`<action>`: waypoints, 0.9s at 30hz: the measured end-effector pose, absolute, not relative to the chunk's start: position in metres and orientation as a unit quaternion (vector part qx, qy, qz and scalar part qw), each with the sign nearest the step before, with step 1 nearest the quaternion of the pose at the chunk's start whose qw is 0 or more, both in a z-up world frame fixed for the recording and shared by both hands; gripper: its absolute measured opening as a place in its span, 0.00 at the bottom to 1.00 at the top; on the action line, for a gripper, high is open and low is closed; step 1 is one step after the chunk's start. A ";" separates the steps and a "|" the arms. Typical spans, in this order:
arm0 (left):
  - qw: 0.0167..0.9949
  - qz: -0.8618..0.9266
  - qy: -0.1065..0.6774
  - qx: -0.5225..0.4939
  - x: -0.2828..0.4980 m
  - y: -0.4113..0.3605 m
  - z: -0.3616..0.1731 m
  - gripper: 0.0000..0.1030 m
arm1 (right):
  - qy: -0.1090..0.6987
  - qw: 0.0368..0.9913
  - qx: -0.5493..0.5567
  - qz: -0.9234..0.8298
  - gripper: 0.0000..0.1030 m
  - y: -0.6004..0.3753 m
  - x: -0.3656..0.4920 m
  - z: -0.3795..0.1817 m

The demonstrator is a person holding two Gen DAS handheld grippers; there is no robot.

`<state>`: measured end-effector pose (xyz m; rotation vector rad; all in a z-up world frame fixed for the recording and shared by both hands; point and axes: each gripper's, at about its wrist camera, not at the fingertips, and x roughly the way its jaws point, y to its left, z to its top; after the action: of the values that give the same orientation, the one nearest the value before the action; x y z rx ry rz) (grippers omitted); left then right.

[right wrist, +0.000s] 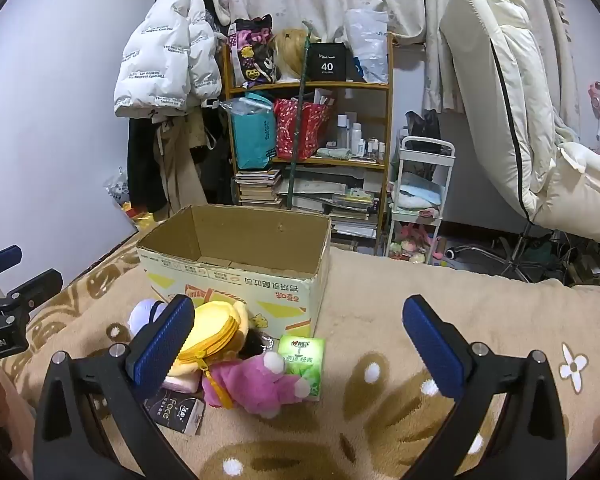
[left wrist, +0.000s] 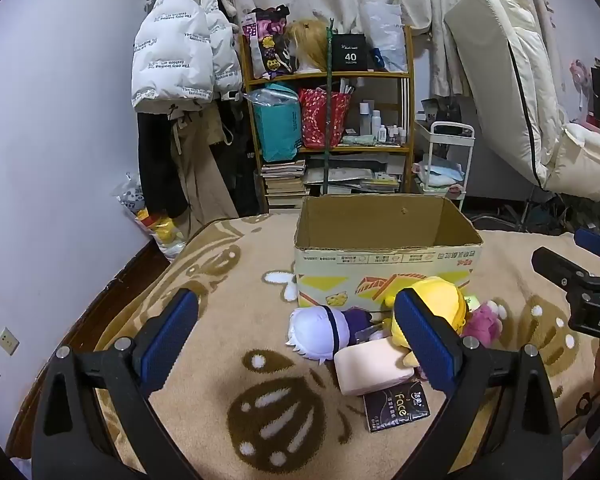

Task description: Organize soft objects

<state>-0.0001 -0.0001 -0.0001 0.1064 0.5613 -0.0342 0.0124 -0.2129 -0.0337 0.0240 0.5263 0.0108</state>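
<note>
Right wrist | box [right wrist: 236, 280]: one; plush toys [right wrist: 256, 380]: three; tissue packs [right wrist: 302, 360]: three | left claw [left wrist: 296, 344], right claw [right wrist: 300, 344]: both released

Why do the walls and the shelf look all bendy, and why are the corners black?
Left wrist view: the fisheye lens bows the wall and the shelf, with black corners; the cardboard box is sharp and evenly lit. Right wrist view: same curving and black corners; the pink plush is sharp, with no glare.
</note>
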 end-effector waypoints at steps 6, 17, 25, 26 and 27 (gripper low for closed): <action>0.959 -0.016 0.277 0.054 0.000 -0.004 0.002 0.95 | 0.261 0.965 0.013 0.005 1.00 -0.213 0.013 -0.033; 0.960 -0.015 0.274 0.056 0.001 -0.005 0.007 0.95 | 0.257 0.966 0.013 0.006 1.00 -0.213 0.013 -0.033; 0.960 -0.016 0.273 0.054 0.001 -0.003 0.006 0.95 | 0.257 0.966 0.013 0.004 1.00 -0.213 0.013 -0.033; 0.960 -0.015 0.273 0.054 0.001 -0.004 0.006 0.95 | 0.257 0.966 0.013 0.005 1.00 -0.213 0.013 -0.033; 0.960 -0.016 0.273 0.054 0.001 -0.003 0.006 0.95 | 0.257 0.966 0.013 0.005 1.00 -0.213 0.013 -0.033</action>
<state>0.0015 -0.0030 0.0058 0.1095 0.5537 -0.0319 0.0133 -0.2132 -0.0330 0.0271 0.5207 0.0099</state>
